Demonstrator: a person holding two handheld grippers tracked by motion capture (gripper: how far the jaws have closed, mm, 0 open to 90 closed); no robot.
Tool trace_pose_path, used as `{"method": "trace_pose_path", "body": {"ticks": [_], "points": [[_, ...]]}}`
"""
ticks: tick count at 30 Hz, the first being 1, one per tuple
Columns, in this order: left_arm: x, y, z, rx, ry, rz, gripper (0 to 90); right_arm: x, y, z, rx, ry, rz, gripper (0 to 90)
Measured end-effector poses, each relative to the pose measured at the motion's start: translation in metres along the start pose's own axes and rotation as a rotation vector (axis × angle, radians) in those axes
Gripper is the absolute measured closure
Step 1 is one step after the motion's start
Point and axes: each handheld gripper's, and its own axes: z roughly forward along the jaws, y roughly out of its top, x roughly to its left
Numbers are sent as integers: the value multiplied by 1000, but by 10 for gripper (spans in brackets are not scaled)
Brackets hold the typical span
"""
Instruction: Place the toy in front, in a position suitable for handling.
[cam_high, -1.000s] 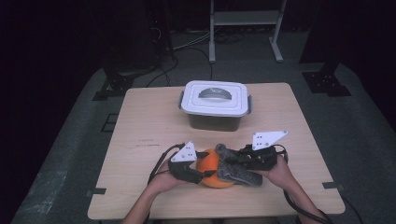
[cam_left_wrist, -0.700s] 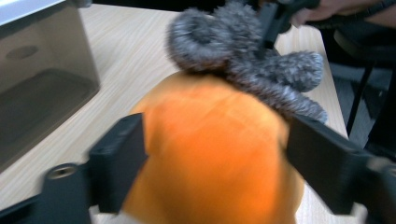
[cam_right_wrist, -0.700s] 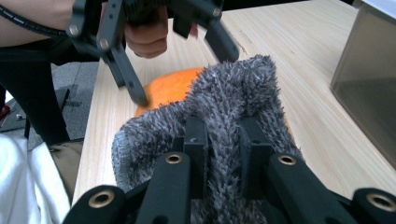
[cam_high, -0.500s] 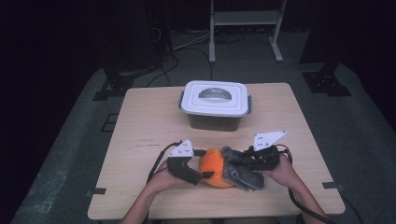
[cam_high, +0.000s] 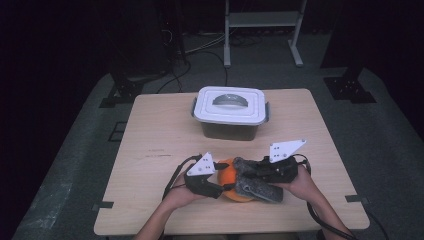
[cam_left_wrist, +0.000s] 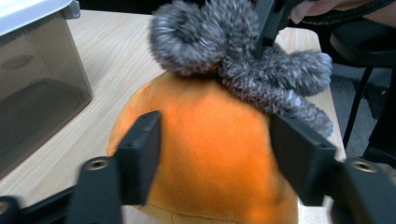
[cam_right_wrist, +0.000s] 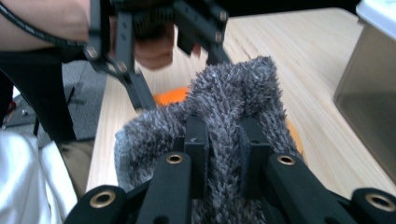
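Note:
An orange plush ball (cam_high: 228, 176) lies near the table's front edge, with a grey fuzzy part (cam_high: 256, 183) draped over its right side. My left gripper (cam_high: 225, 188) comes in from the left. In the left gripper view its jaws (cam_left_wrist: 215, 154) have just been closing, with the orange plush (cam_left_wrist: 210, 135) between them and both pads against its sides. My right gripper (cam_high: 245, 171) reaches in from the right. In the right gripper view it (cam_right_wrist: 223, 135) is shut on a fold of the grey fuzzy part (cam_right_wrist: 233, 88).
A clear plastic box with a white lid (cam_high: 230, 107) stands at the back middle of the wooden table (cam_high: 160, 130), a hand's width beyond the plush. Its wall appears in the left gripper view (cam_left_wrist: 32, 93) and in the right gripper view (cam_right_wrist: 369, 88). Dark floor surrounds the table.
The grey fuzzy part has shifted slightly over the orange plush. Both hands have stayed almost where they were.

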Motion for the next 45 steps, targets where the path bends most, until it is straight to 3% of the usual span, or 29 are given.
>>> {"method": "trace_pose_path", "body": {"ticks": [3, 7, 9, 11, 14, 17, 20, 23, 27, 29, 32, 34, 35, 37, 41, 43, 45], "points": [[5, -4, -1, -7, -12, -27, 195, -3, -8, -2, 4, 6, 17, 763], [10, -10, 0, -10, -40, -65, 178, -4, -13, -6, 13, 3, 29, 761], [11, -11, -2, -9, -45, -56, 259, -6, -16, -6, 29, -8, 29, 761], [8, -9, -1, -1, -24, -50, 334, -7, -17, -8, 35, -17, 42, 760], [2, -2, 1, -9, -14, -36, 359, -5, -10, -12, 15, -36, 37, 761], [-3, 3, 3, -6, -9, -6, 352, 0, 0, -11, -27, -25, 19, 761], [-2, 2, 2, -9, -16, -1, 313, 0, -1, -8, -14, -29, 17, 762], [3, -1, -1, -42, -67, -28, 208, -4, -10, -8, 5, -24, 38, 762], [8, -5, 1, -12, -71, -55, 118, -7, -16, -15, 13, -32, 50, 762], [9, -7, 4, -10, -72, -75, 142, -7, -18, -17, 21, -42, 55, 761], [6, -2, 4, 6, -45, -43, 284, -5, -13, -18, 27, -53, 48, 761], [3, 1, 3, -10, -31, -25, 356, -2, -5, -23, -14, -56, 38, 761], [1, 2, 4, -11, -29, -22, 370, 0, -1, -25, -51, -43, 34, 762], [-2, 6, 6, -13, -27, -9, 372, 8, 9, -24, -66, -35, -1, 762], [-8, 8, 8, 8, -21, 22, 370, 20, 17, -8, 5, -38, -59, 762], [-7, 6, 7, 4, -23, 18, 370, 17, 14, -9, 0, -24, -35, 763], [-6, 5, 7, 9, -23, 22, 368, 13, 12, -14, 8, -41, -25, 763]]}}
